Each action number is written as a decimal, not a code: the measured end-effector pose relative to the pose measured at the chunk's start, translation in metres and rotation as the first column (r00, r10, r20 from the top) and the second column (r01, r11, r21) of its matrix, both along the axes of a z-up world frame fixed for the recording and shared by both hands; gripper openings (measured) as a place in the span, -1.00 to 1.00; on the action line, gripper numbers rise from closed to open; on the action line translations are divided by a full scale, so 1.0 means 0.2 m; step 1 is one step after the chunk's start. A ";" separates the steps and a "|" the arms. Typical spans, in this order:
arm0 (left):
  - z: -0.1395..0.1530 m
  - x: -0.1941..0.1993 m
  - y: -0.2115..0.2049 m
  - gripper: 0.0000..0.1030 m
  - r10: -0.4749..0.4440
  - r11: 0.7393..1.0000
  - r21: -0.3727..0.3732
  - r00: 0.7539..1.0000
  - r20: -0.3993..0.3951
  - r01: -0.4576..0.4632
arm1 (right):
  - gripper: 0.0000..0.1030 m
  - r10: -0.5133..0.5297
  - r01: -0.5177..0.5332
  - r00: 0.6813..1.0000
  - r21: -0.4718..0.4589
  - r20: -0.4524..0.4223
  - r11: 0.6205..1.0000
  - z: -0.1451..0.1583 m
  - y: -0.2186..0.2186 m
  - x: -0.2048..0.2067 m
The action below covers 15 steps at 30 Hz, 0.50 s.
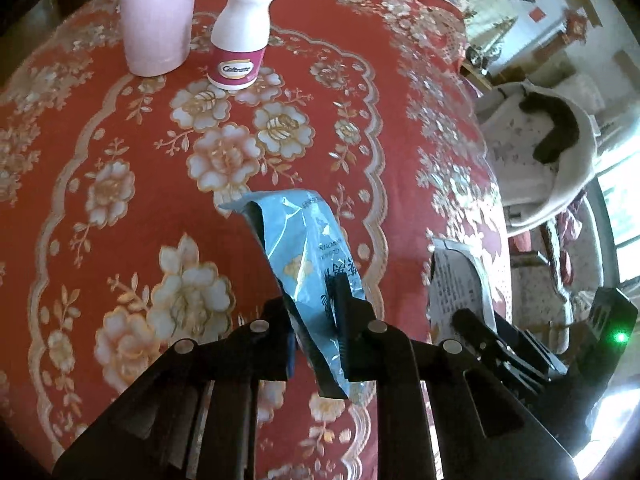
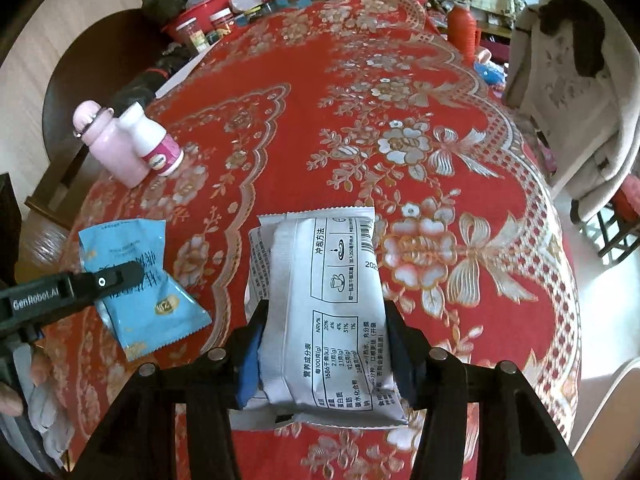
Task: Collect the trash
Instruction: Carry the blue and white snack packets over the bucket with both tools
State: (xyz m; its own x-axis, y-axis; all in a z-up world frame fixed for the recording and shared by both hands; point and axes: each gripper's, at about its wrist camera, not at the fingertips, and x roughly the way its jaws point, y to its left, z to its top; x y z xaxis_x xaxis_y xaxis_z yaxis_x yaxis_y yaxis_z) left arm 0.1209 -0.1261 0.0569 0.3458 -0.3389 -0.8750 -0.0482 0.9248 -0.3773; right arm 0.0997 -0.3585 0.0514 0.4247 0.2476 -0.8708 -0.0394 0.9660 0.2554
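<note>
- While both packets are held clear of the red floral tablecloth (image 2: 460,128), no bin is seen in either view, so the direction of the coming carry cannot be told.
- A blue snack wrapper (image 1: 308,264) is clamped in the left gripper (image 1: 316,320), whose jaws are nearly together on its lower half.
- Its long axis is seen running forward along the fingers, with the torn open end pointing away from the claw.
- A silver drink-mix sachet (image 2: 324,304) is pinched across its width by the right gripper (image 2: 324,344), jaws part-way closed on it.
- Its long axis also lies forward, barcode end farthest.
- A pink flask (image 2: 108,148) and a white supplement bottle (image 2: 154,144) are left standing well beyond the left claw.
</note>
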 end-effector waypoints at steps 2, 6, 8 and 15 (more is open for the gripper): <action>0.02 -0.04 -0.02 -0.75 -0.016 1.000 0.017 1.000 0.014 0.016 | 0.01 -0.002 0.002 1.000 0.003 0.001 1.000 0.00 0.00 -0.04; 0.07 -0.11 -0.08 -0.75 -0.049 0.997 0.057 0.998 0.046 0.046 | 0.01 -0.008 0.008 1.000 0.011 0.002 1.000 0.01 -0.01 -0.11; 0.09 -0.15 -0.11 -0.75 -0.064 0.996 0.071 0.996 0.058 0.060 | 0.01 -0.013 0.013 1.000 0.014 0.005 1.000 0.02 -0.02 -0.15; 0.14 -0.27 -0.28 -0.75 -0.124 0.987 0.115 0.987 0.098 0.113 | 0.01 -0.054 0.054 0.998 0.029 0.011 0.998 0.05 -0.14 -0.29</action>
